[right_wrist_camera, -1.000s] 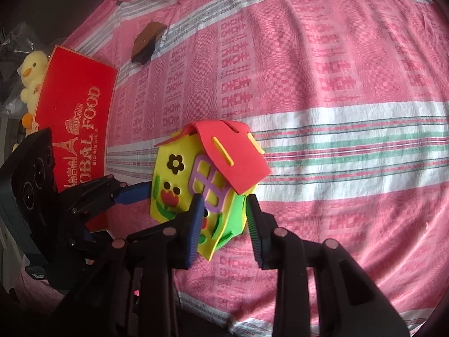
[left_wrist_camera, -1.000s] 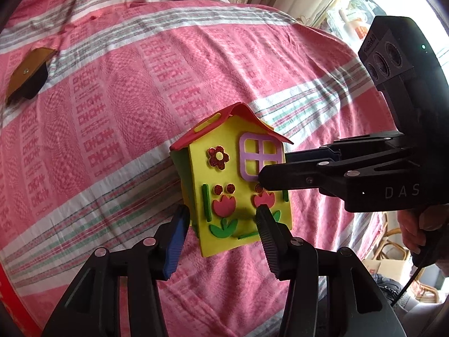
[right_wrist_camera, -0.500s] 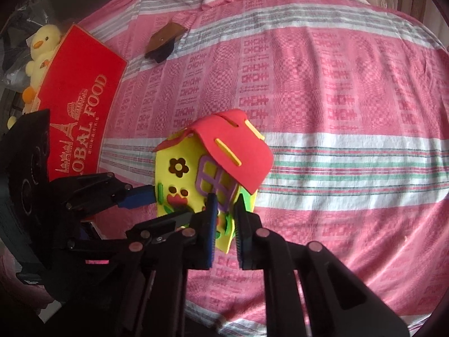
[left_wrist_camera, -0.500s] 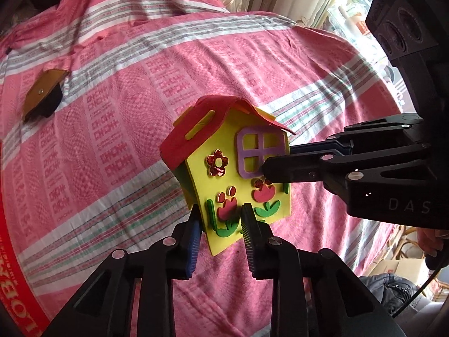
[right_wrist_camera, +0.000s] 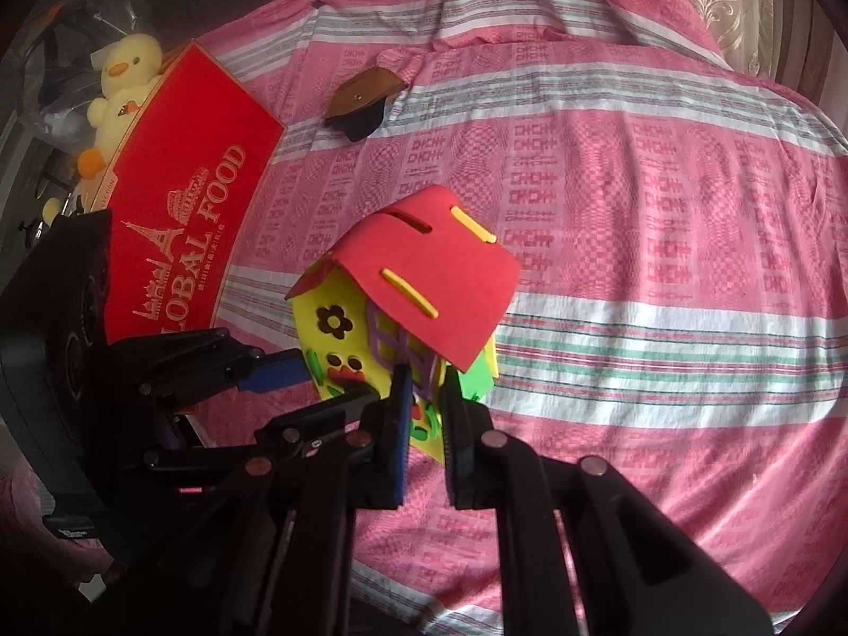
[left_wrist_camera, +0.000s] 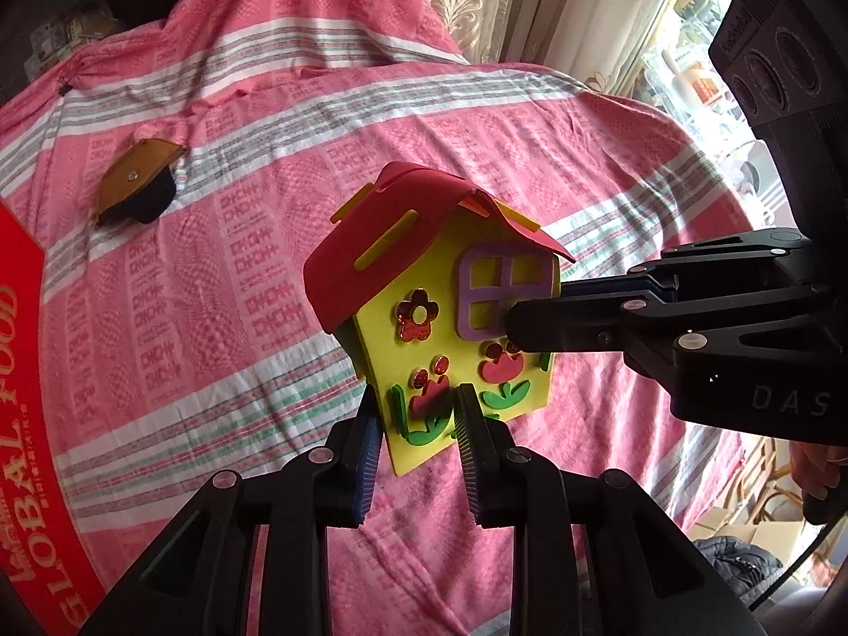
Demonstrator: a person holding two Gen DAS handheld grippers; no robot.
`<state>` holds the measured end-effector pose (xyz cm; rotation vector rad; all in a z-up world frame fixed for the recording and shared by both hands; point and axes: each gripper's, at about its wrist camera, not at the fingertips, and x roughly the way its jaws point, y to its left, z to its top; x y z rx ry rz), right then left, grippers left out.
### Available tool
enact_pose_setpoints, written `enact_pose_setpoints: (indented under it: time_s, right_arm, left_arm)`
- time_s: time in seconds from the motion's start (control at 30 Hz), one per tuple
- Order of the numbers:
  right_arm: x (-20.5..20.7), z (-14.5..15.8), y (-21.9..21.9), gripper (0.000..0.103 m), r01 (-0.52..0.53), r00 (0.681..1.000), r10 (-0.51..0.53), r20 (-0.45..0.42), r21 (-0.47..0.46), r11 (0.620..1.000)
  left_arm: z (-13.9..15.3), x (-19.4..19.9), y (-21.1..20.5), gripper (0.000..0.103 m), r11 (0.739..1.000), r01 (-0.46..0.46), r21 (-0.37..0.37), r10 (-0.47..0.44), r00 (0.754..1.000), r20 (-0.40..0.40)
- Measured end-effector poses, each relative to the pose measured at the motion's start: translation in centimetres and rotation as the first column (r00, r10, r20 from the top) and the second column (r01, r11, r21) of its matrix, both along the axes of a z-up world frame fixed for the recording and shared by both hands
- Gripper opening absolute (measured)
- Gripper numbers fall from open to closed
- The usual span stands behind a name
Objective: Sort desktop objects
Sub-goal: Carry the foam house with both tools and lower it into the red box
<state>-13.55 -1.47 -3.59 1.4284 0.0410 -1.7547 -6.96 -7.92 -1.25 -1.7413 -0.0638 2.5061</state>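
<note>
Foam house [left_wrist_camera: 450,312]: my left hand-held gripper [left_wrist_camera: 416,413] and right hand-held gripper [right_wrist_camera: 424,397] each clamp a lower wall edge, clear above the pink bedspread [left_wrist_camera: 238,275].

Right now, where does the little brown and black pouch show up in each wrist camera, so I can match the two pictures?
Left wrist view: the brown and black pouch lies on the pink striped cloth at upper left, left of the foam house.
Right wrist view: the pouch lies upper centre, above the house.
Shared landmark: the red GLOBAL FOOD box, left of the pouch in both views.
</note>
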Motion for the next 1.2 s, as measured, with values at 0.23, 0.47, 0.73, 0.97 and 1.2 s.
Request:
enact_pose_setpoints:
  time_s: [0.23,0.47,0.73,0.97,1.2]
  right_arm:
    - [0.8,1.6,-0.6,0.011,-0.011,0.999,0.011,-0.041,-0.008,1.000]
    - [1.6,3.6,-2.3,0.010,-0.017,0.995,0.017,-0.098,0.000,1.000]
    - [3.4,7.6,-6.4,0.010,-0.061,0.984,0.056,-0.171,-0.029,0.998]
    - [5.3,12.6,-10.6,0.010,-0.138,0.957,0.119,-0.266,-0.052,0.989]
    - [8.4,18.4,-16.2,0.010,-0.272,0.901,0.224,-0.372,-0.080,0.959]
  left_arm:
    - [1.3,0.4,-0.6,0.026,1.000,-0.013,0.006,0.013,0.999,-0.033]
    - [3.0,0.9,-2.7,0.026,0.999,-0.030,0.011,0.031,0.997,-0.073]
    - [7.1,2.7,-7.5,0.026,0.996,-0.086,0.030,0.090,0.984,-0.154]
    - [11.6,4.8,-12.2,0.026,0.985,-0.169,0.033,0.172,0.957,-0.234]
    - [17.6,8.5,-17.8,0.026,0.957,-0.290,-0.003,0.273,0.907,-0.321]
